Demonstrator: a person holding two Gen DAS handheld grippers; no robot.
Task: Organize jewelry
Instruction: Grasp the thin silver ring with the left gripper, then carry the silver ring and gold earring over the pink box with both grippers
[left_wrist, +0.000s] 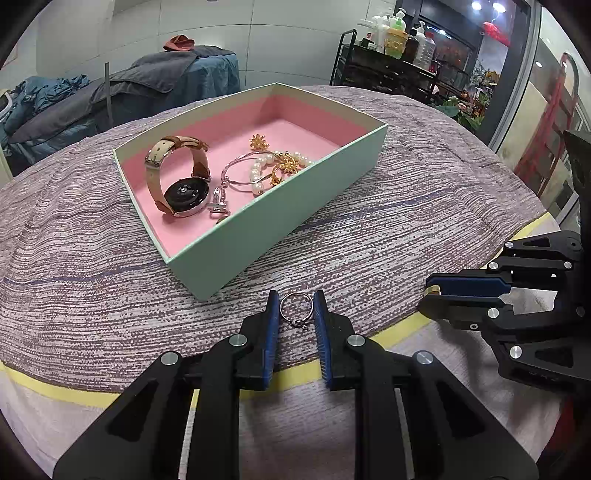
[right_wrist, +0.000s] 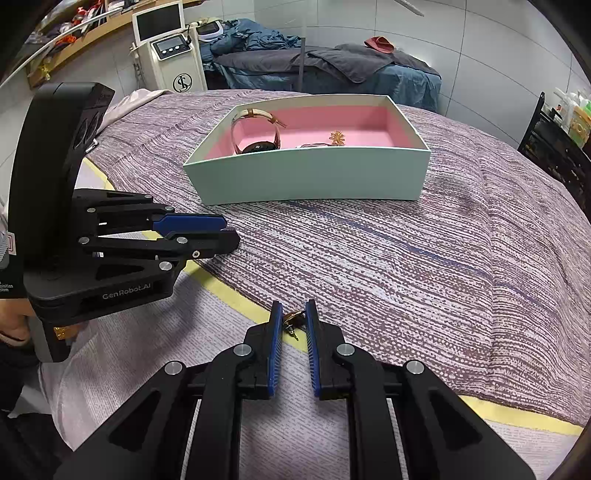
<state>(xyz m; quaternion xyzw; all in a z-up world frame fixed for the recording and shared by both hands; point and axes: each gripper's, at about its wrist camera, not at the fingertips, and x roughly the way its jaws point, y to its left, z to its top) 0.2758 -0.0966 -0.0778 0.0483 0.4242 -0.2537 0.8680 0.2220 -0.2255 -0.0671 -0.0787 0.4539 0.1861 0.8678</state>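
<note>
Left gripper (left_wrist: 296, 303) narrowly open, silver ring (left_wrist: 295, 308) between pads, grip unclear. Right gripper (right_wrist: 294, 318) pinching gold earring (right_wrist: 291, 320). Box (left_wrist: 280, 225) at 11 o'clock of ring, holding watch (left_wrist: 177, 177), pearl bracelet (left_wrist: 258, 171).

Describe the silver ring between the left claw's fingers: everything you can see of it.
The silver ring is a thin, shiny metal band, open in the middle, with a small dark fitting on its near edge. It lies on the striped purple cloth, just in front of the mint box. The left claw brackets it, blue pads on either side; whether they touch it yet is unclear.
</note>
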